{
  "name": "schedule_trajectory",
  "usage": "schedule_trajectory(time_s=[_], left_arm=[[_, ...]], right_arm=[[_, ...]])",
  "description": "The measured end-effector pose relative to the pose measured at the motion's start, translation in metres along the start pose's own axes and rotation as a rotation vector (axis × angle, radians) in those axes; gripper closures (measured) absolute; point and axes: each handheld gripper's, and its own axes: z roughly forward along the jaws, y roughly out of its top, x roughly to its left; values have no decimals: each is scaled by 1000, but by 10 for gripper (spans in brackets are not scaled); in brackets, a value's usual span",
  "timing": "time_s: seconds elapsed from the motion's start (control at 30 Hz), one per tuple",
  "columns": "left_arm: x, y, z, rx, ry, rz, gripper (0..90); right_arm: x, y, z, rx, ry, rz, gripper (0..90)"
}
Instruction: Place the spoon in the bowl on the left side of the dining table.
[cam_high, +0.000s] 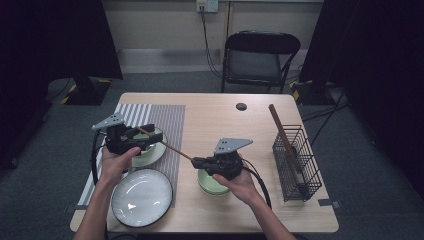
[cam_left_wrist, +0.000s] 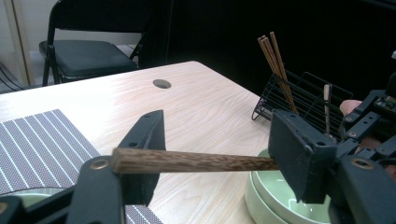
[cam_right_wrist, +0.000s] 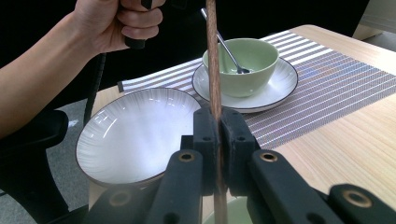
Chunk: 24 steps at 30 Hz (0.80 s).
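Mid-frame in the high view, the right gripper (cam_high: 196, 162) clamps its fingers on a chopstick (cam_high: 165, 145); the left gripper (cam_high: 146, 133) fingers stand apart around its far end. The right gripper should hold firm until the left pulls clear.

Table (cam_high: 220, 120) carries striped mat (cam_high: 160, 120), plate (cam_high: 141, 197), bowl (cam_high: 210, 184), basket (cam_high: 296, 162).

Brown chopstick (cam_high: 165, 145), pale green bowl (cam_right_wrist: 246, 65), grey striped placemat (cam_high: 167, 117), black wire basket (cam_high: 296, 162)

Left hand (cam_high: 116, 162) gripping the left gripper (cam_high: 131, 138) by its handle, jaws apart and pointing toward the right, right hand (cam_high: 239, 181) holding the right gripper (cam_high: 196, 161), its 2 jaws pressed together, pointing left, both forearms entering from below
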Motion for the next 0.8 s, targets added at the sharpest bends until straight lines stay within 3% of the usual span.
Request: schedule_trajectory(time_s=[0.23,0.5,0.8], left_arm=[[6,0,-9,-8,43,11,351],[8,-2,-6,-1,88,12,341],[9,-5,-3,16,85,17,348]], right_arm=[[0,0,0,6,4,-7,862],[-2,0,-1,10,-4,-4,861],[-3,1,-5,5,-10,-3,860]])
